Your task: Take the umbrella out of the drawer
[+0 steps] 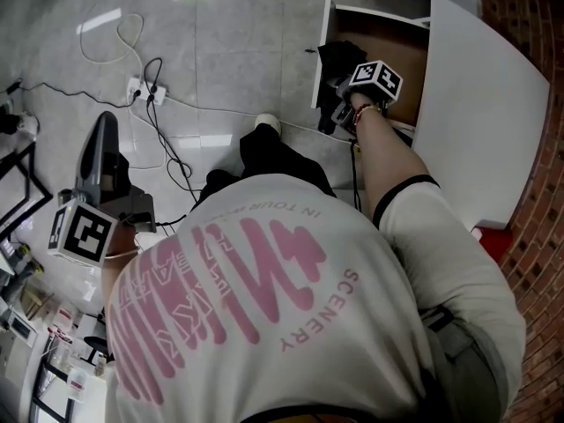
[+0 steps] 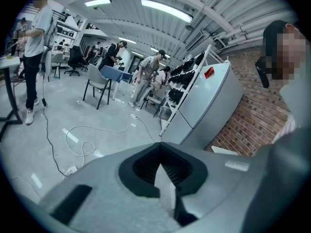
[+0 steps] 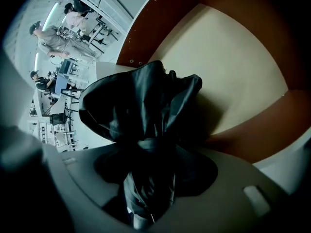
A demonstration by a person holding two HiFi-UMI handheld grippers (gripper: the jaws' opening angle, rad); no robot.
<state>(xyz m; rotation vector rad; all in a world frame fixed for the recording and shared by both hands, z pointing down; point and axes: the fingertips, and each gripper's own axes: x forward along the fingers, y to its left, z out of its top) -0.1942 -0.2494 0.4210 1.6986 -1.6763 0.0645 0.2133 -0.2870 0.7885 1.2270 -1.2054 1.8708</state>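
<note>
One umbrella (image 3: pixel 141 106), one open drawer (image 1: pixel 401 47)

Shirt back (image 1: pixel 264 307), small line: read "IN TOUR", the rest unclear (it ran upside down in the head view).
Shirt back, curved word: read "SCENERY".
Shirt back, big pink letters: were too distorted to read.
Marker cubes (image 1: pixel 81 233) (image 1: pixel 377 79): bore black-and-white square codes.
Red tag (image 2: pixel 209 72) on grey cabinet (image 2: pixel 214 101): was too small to read.
</note>
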